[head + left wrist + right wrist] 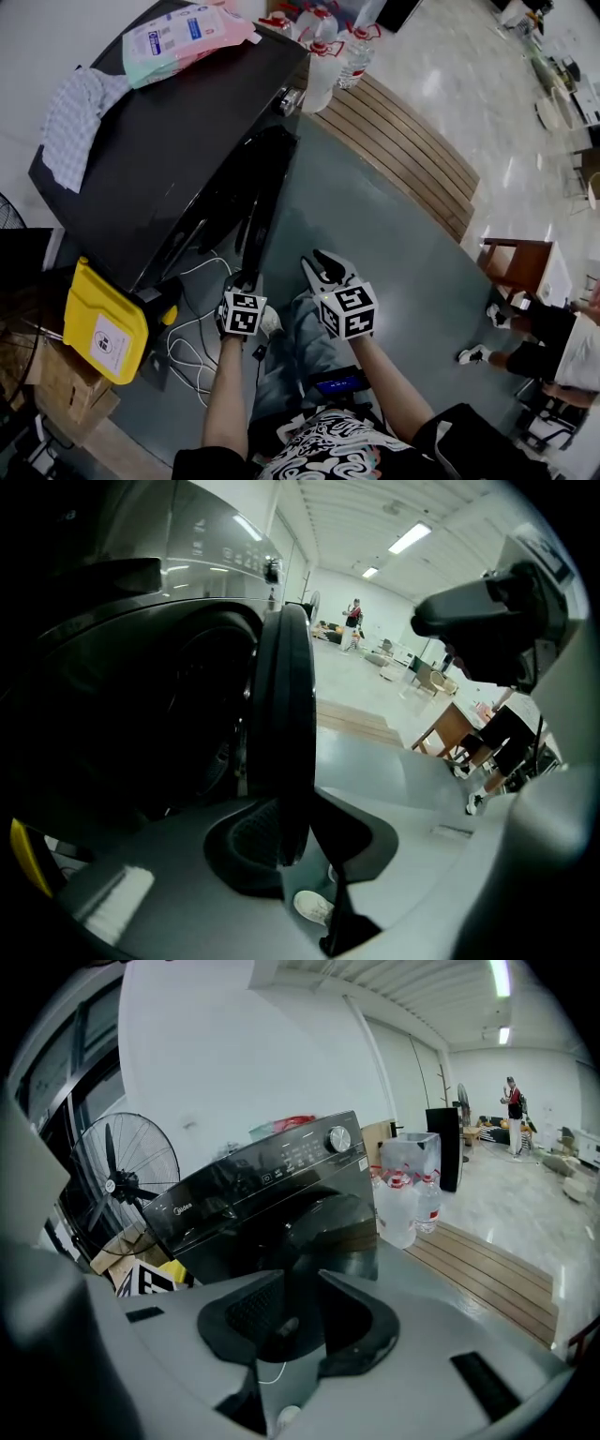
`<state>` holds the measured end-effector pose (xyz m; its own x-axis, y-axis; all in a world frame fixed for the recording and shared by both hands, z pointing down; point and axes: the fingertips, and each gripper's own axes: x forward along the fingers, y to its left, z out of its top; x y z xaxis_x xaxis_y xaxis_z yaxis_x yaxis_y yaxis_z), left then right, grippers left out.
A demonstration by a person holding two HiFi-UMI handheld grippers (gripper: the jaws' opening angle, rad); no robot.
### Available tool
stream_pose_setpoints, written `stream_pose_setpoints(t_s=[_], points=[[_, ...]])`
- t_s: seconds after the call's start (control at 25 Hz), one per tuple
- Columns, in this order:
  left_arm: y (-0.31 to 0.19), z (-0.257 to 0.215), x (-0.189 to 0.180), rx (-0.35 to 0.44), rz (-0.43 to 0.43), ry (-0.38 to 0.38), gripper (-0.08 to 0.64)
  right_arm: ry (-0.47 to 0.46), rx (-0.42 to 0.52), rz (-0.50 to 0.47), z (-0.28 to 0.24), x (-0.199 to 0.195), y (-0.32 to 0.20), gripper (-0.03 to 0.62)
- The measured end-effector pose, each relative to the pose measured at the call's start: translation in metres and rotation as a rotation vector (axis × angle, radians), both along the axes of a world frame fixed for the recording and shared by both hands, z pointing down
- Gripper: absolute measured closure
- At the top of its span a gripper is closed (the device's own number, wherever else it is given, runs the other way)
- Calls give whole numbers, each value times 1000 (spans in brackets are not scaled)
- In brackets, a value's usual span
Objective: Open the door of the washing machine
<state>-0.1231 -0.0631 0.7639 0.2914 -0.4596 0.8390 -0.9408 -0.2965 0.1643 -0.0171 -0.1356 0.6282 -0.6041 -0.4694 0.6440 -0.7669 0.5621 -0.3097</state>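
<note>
Gripping the single door (286, 696) of one washing machine (159, 141) are left gripper (295, 808) jaws; right gripper (300, 1288) jaws gape empty.

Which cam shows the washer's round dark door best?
The right gripper view: the round, dark, glossy washing machine door shows its broad face, swung open from the black machine. The left gripper view shows only its rim, edge-on and close. The head view shows it from above, dark against dark.
</note>
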Motion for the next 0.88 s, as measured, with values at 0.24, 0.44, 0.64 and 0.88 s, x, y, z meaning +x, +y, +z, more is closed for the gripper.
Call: stream_pose_setpoints(t_s=[0.24,0.44,0.64,0.88], points=[[1,-3,53,-14,58,90,454,36,14,-9,8,-10,-17,477],[4,-4,83,-80,81,213,440,74,-3,-15,22,-14,-29,459],[6,-15,79,-110,16,349,366,119,-16,-11,32,-21,-40,419],[-3,-34,38,-45,-151,414,365,163,3,-32,34,-23,-42,412]])
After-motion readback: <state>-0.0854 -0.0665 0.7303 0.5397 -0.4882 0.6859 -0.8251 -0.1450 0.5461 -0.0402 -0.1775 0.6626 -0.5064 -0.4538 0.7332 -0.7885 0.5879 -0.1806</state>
